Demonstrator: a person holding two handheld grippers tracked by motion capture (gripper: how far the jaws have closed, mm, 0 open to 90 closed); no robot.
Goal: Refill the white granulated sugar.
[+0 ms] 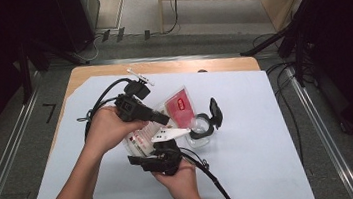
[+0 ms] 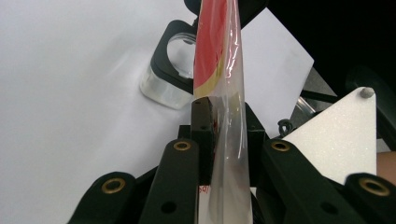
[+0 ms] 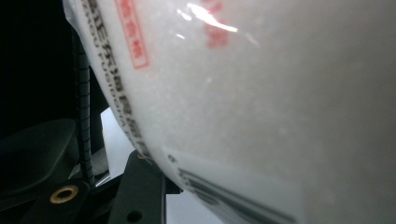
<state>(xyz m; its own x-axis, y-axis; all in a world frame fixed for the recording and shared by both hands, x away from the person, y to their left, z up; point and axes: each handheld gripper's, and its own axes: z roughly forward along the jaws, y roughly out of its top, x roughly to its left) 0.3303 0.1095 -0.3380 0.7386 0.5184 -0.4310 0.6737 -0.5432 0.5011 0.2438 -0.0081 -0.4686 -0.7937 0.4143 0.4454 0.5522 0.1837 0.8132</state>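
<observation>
Left gripper view: bag edge-on, long axis upright, clamped between jaws.

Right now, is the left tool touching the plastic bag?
Touching. In the left gripper view, the left tool has both jaws closed on the clear edge of the plastic bag, with the film pinched between them.

You see white sheet covering wooden table; small white clip near far edge.
</observation>
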